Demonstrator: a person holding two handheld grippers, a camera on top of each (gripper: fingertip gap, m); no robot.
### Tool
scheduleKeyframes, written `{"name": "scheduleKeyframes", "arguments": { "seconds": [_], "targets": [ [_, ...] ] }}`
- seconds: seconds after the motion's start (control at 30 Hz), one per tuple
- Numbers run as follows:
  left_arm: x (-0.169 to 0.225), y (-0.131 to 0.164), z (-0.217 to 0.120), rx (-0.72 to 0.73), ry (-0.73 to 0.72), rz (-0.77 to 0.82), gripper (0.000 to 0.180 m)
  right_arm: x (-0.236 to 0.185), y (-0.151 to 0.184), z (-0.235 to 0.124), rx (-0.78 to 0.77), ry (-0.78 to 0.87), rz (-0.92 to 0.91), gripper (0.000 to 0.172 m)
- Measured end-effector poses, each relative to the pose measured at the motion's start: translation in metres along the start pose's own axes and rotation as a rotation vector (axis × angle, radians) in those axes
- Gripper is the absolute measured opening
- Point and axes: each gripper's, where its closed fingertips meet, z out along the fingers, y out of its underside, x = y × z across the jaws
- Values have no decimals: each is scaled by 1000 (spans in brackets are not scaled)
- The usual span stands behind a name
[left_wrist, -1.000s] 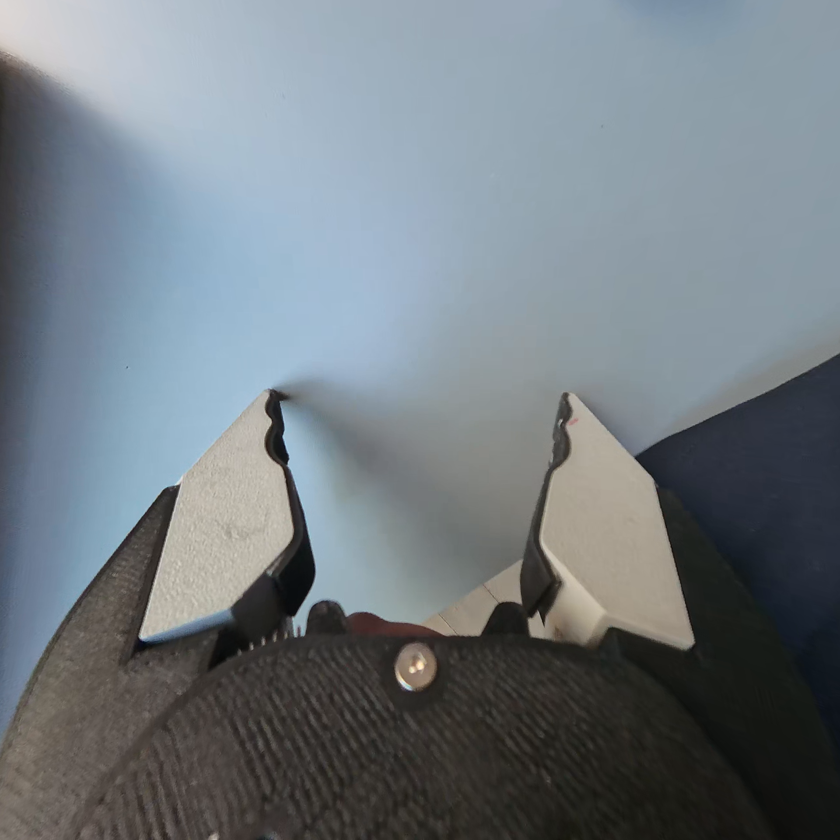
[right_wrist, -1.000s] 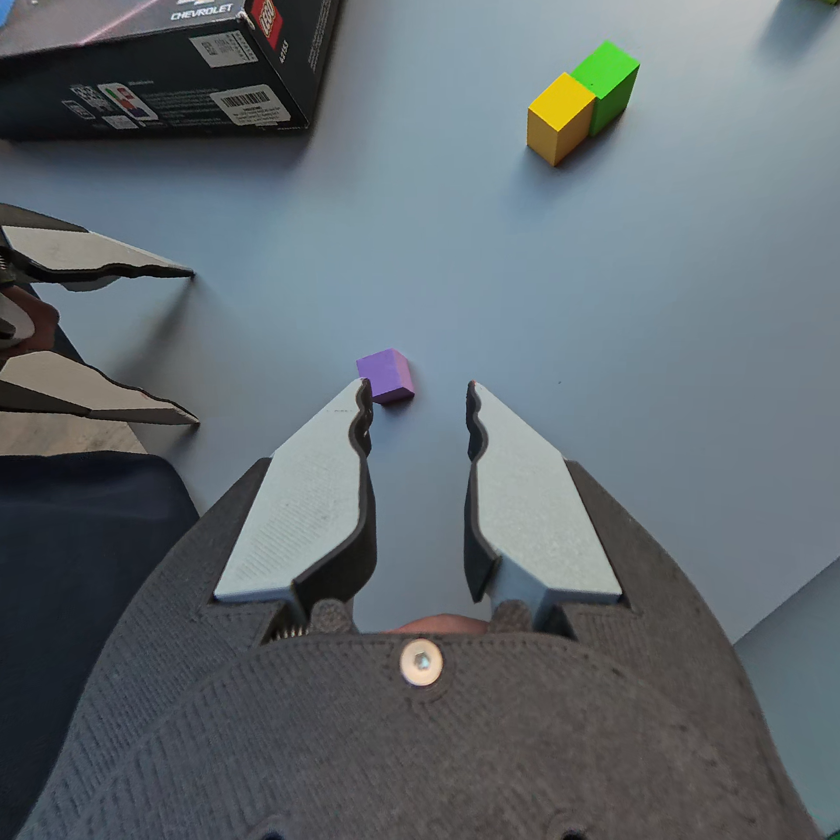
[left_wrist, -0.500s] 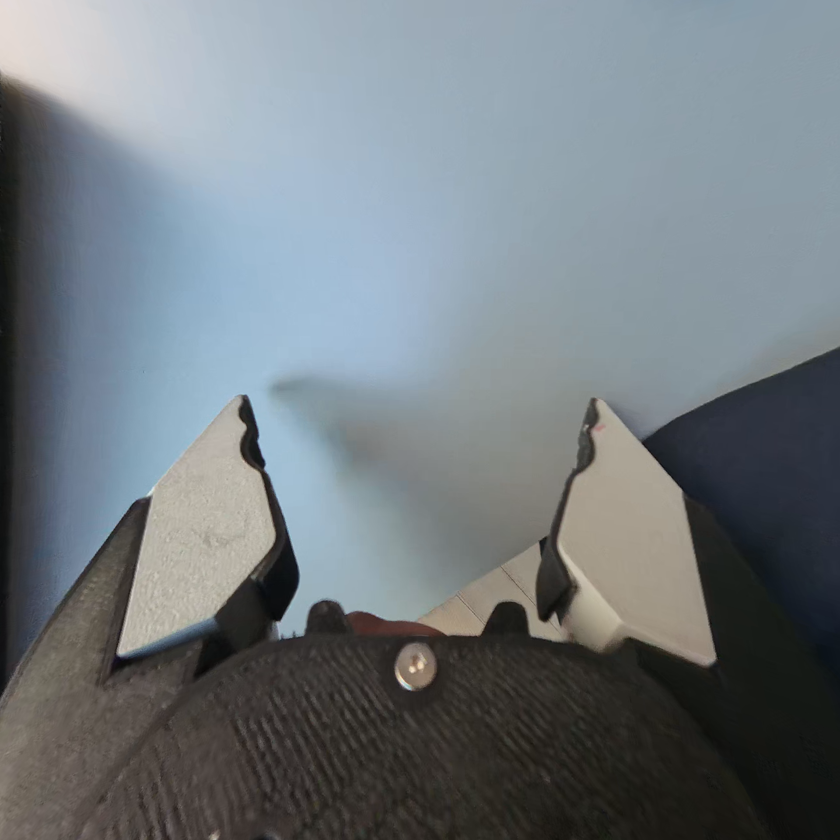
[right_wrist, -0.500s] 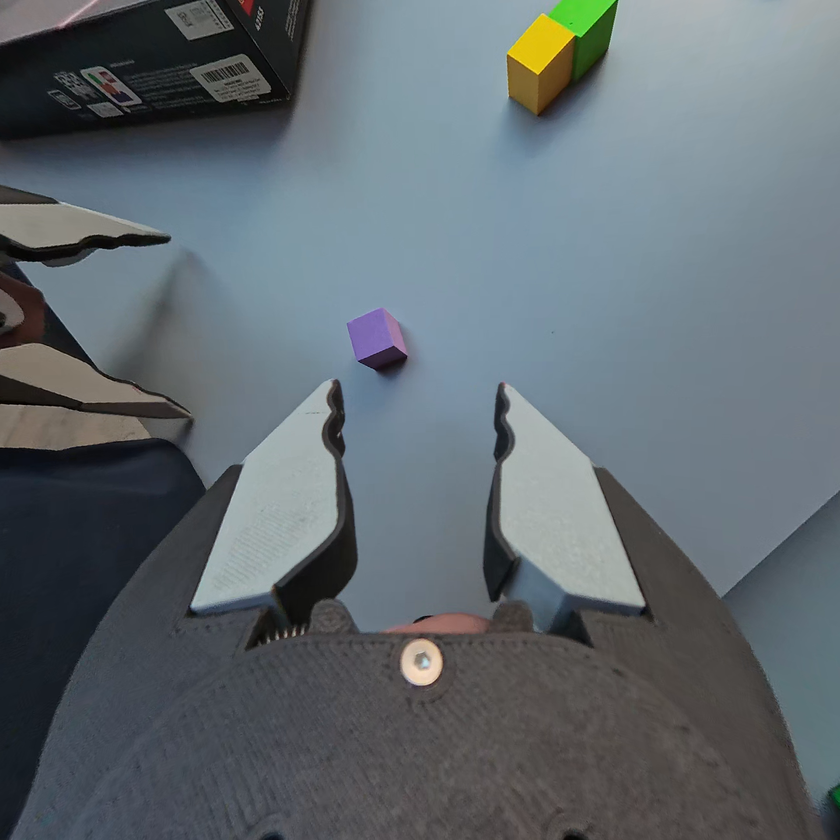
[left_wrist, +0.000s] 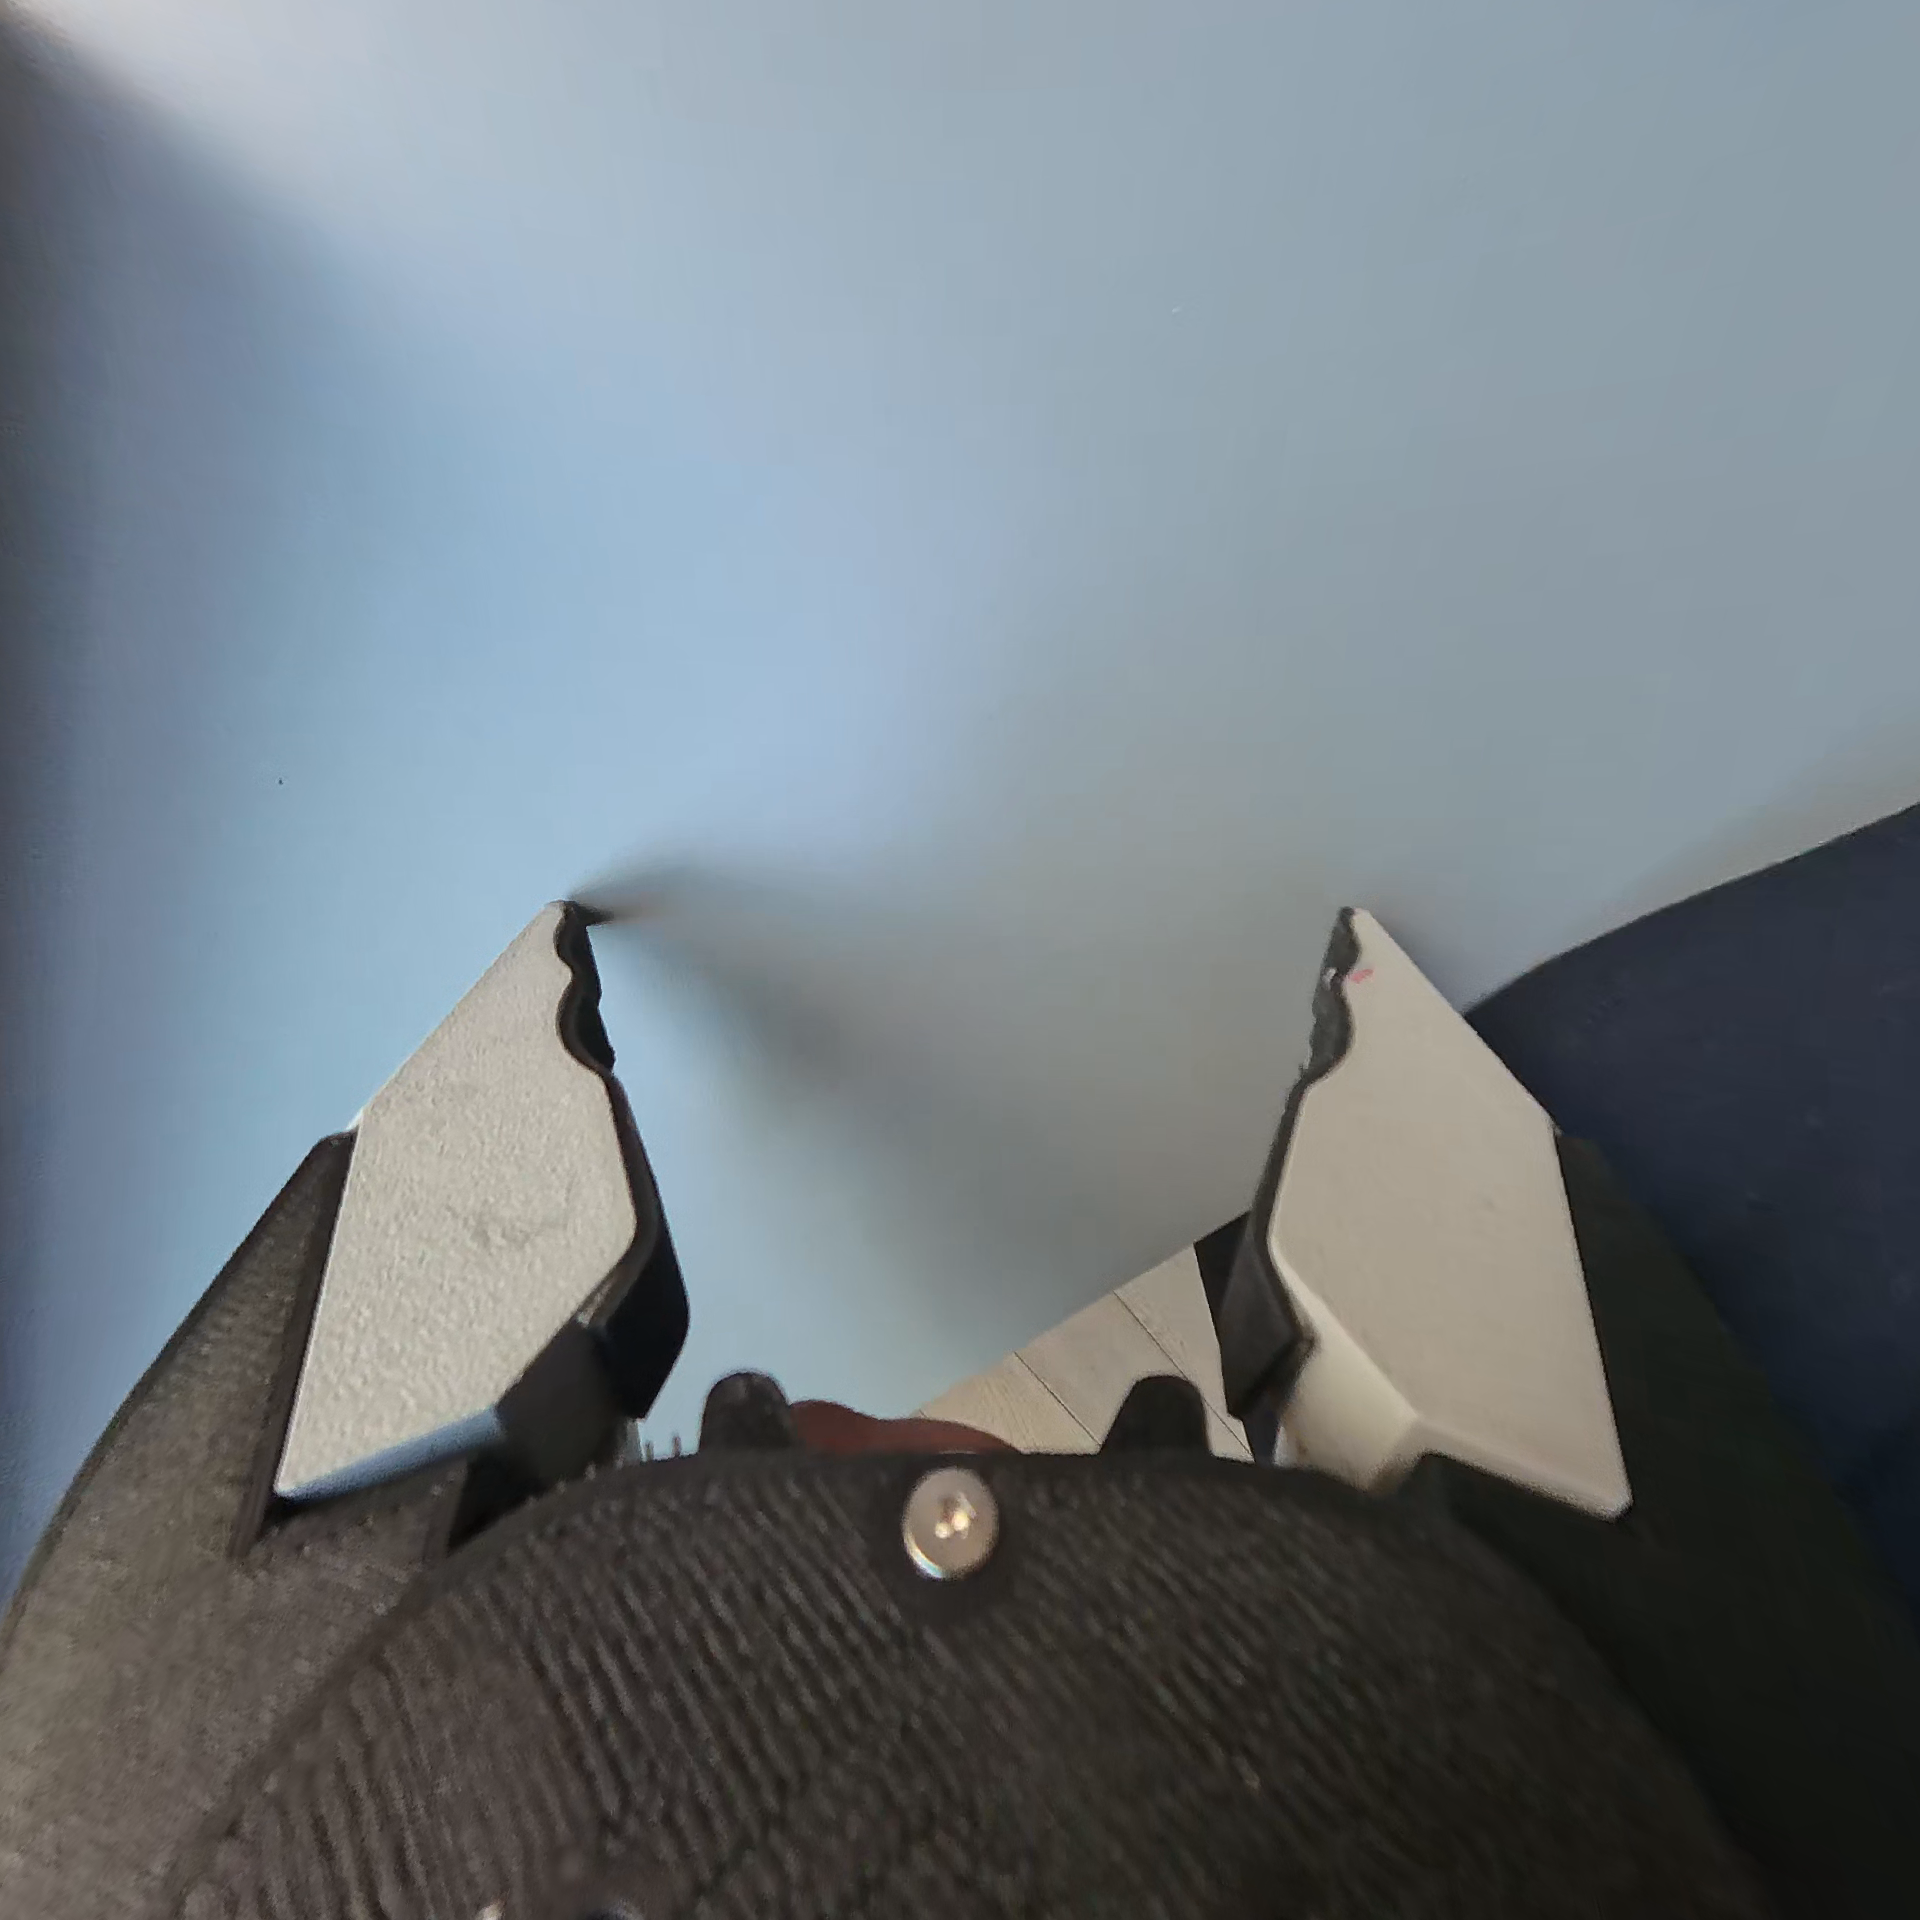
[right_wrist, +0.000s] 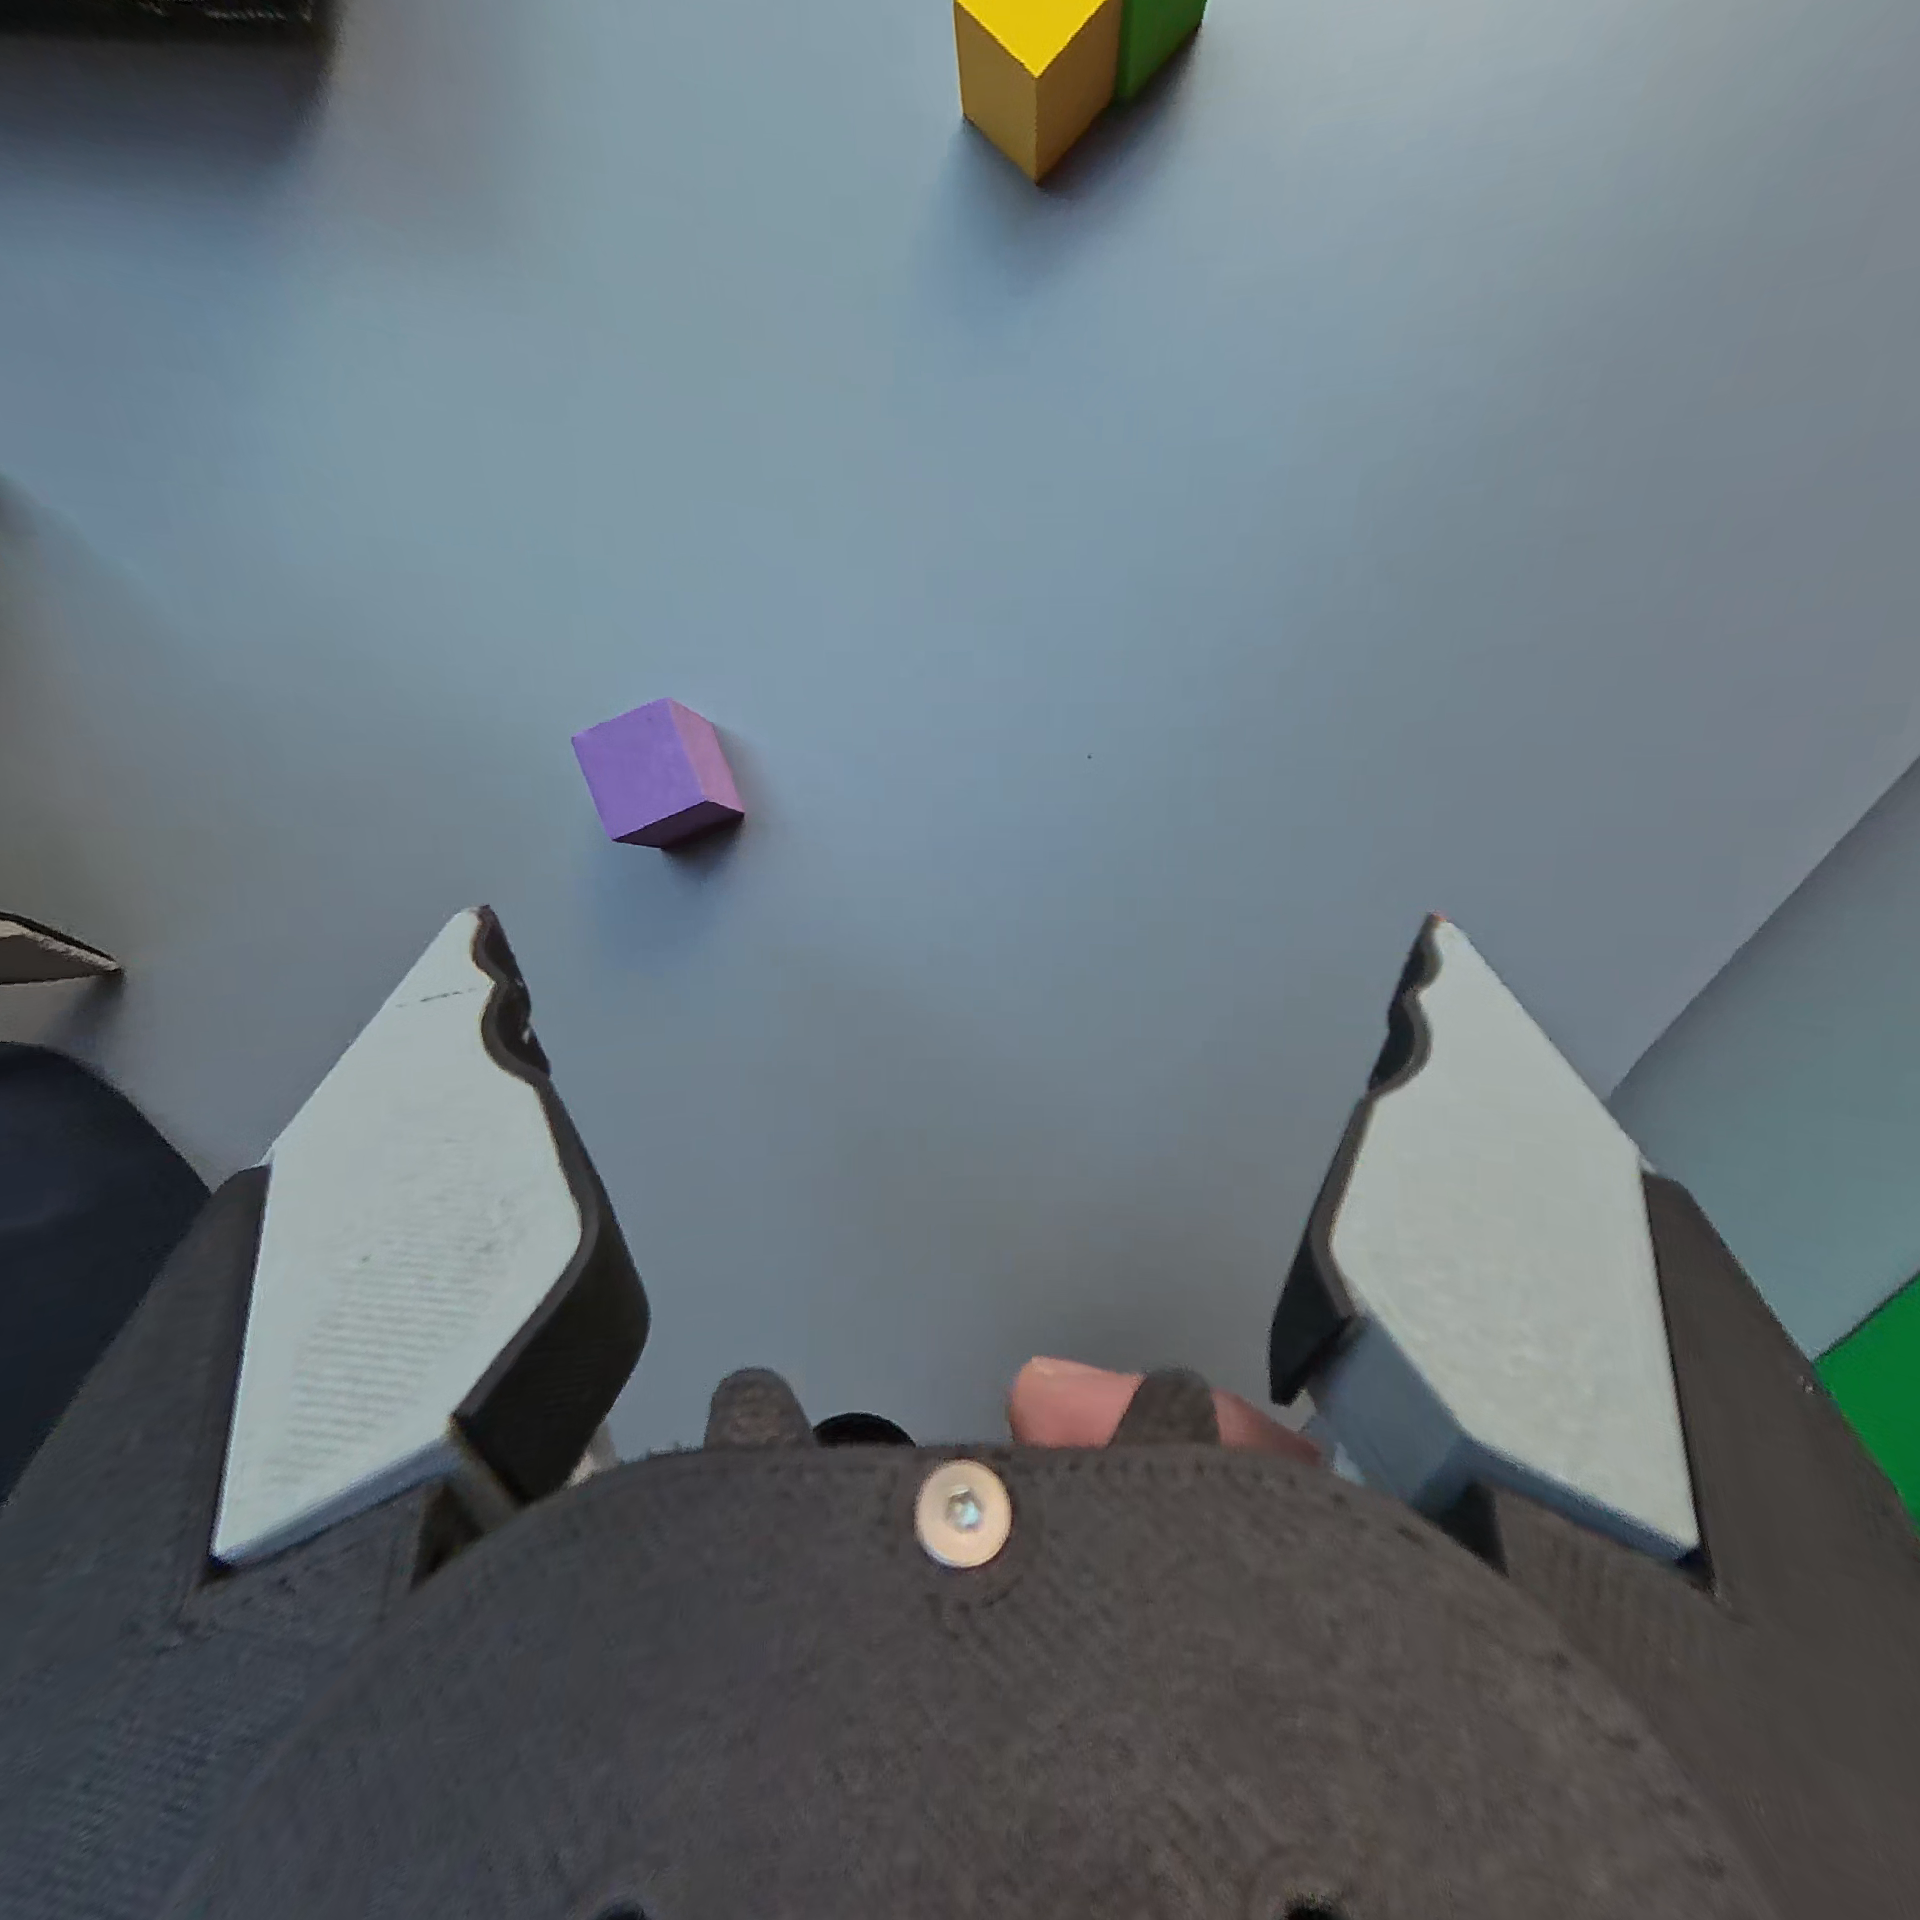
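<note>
Purple cube lies ahead of wide-open right tool; left tool open, bare.

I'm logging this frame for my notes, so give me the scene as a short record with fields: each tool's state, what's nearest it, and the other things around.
surface: blue-grey table
left tool: open, nothing between its fingers, over bare table
right tool: open wide, holding nothing
nearest to right tool: purple cube, on the table just beyond its left fingertip, not touching
far side: yellow block against a green block
edges: dark box top left; dark blue fabric beside the left tool
</note>
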Motion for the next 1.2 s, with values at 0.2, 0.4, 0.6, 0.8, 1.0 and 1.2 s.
{"name": "scheduleKeyframes", "arguments": {
  "seconds": [0.2,0.4,0.6,0.8,1.0,1.2],
  "targets": [
    [2,-9,-4,39,20,10,132,5,5,-8,-9,46,10,157],
    [7,-8,-5,49,56,51,122,4,9,-20,-10,115,29,157],
    [17,-4,-16,94,140,120,0,-10,17,-29,-29,168,56,157],
    [22,2,-21,128,181,127,0,-19,24,-35,-49,220,78,157],
    [22,8,-29,140,216,59,22,-23,7,-32,-18,113,54,39],
    [9,18,-35,104,162,-62,26,-4,-46,-18,105,21,-60,1]
  ]
}}
